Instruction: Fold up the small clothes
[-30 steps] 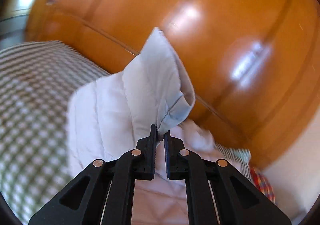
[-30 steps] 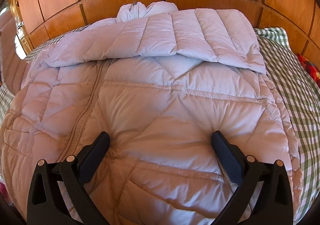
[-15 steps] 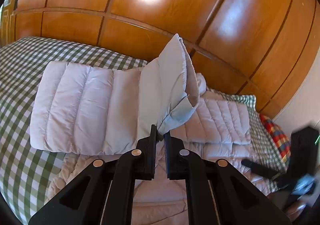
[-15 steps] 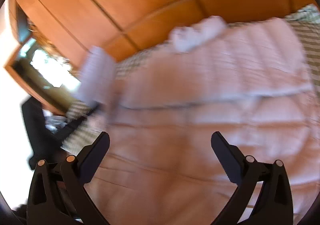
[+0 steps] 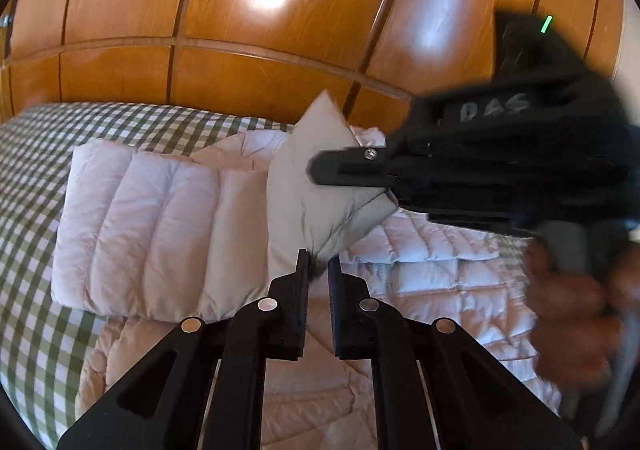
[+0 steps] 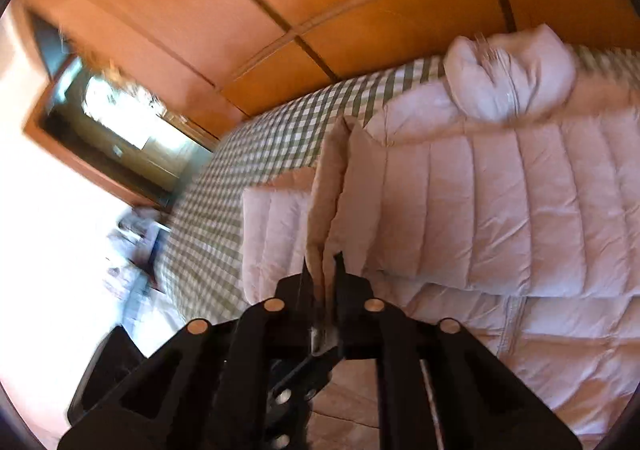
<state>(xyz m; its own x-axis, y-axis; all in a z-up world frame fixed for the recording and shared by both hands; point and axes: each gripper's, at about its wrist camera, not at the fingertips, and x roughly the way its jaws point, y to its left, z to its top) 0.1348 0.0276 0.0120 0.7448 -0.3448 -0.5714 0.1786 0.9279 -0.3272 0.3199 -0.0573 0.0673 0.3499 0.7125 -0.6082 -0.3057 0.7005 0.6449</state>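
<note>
1. Left gripper (image 5: 319,264) is pinched tight on the cuff end of the sleeve (image 5: 320,185), holding it up above the quilted jacket (image 5: 160,226).
2. Right gripper (image 6: 323,270) has just snapped closed, and there's fabric between its jaws: the same raised sleeve end, gripped higher up.
3. The pale pink jacket lies spread on the green checked bedspread (image 5: 32,177), hood (image 6: 508,77) toward the wooden headboard (image 5: 280,61).
4. A hand (image 5: 576,326) holds the right tool's handle, blurred.
</note>
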